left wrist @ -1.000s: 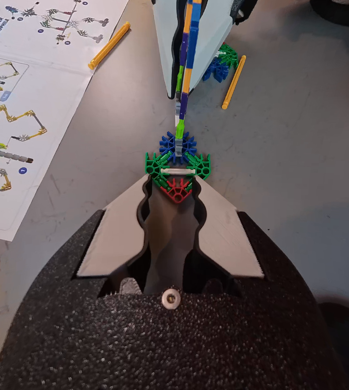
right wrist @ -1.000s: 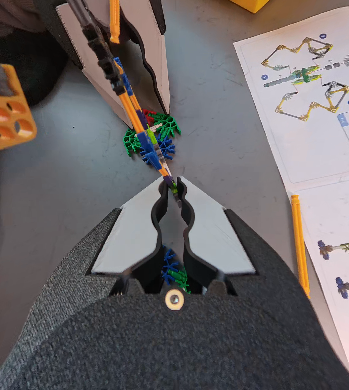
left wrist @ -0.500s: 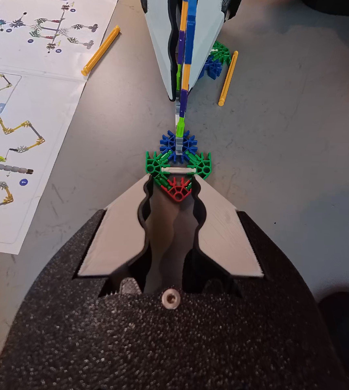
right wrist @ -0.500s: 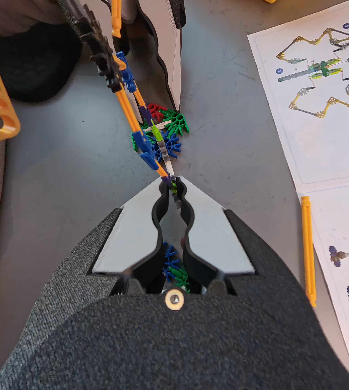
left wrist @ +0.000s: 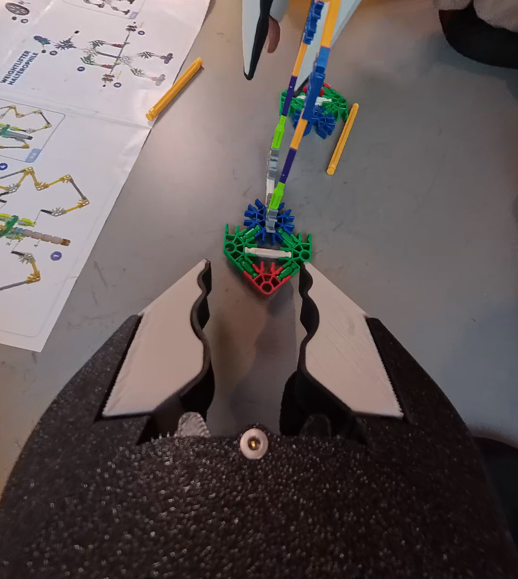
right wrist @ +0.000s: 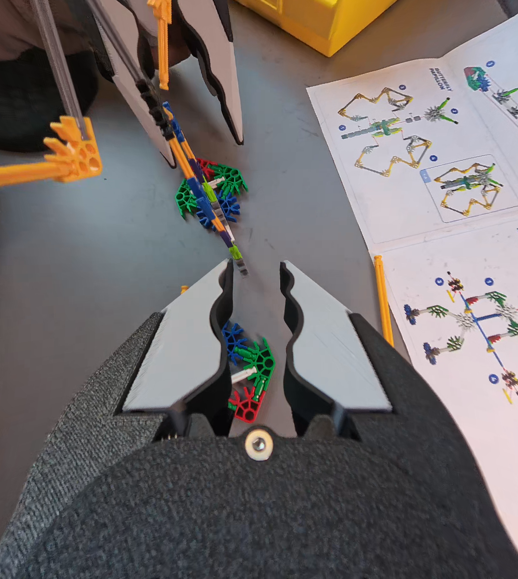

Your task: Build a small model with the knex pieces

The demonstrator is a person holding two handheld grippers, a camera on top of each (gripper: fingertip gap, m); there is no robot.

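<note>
Where both claws gripped a moment ago, the left claw (left wrist: 253,269) now gapes behind the toy's green-and-red base (left wrist: 267,253) on the tabletop (left wrist: 423,250), and the right claw (right wrist: 256,266) has released the rod stack (right wrist: 217,216).

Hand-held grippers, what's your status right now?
Left hand-held gripper open, red-green-blue connector cluster at its tips. Right hand-held gripper open beside multicoloured rod assembly. Second cluster between right's fingers, ungripped.
</note>
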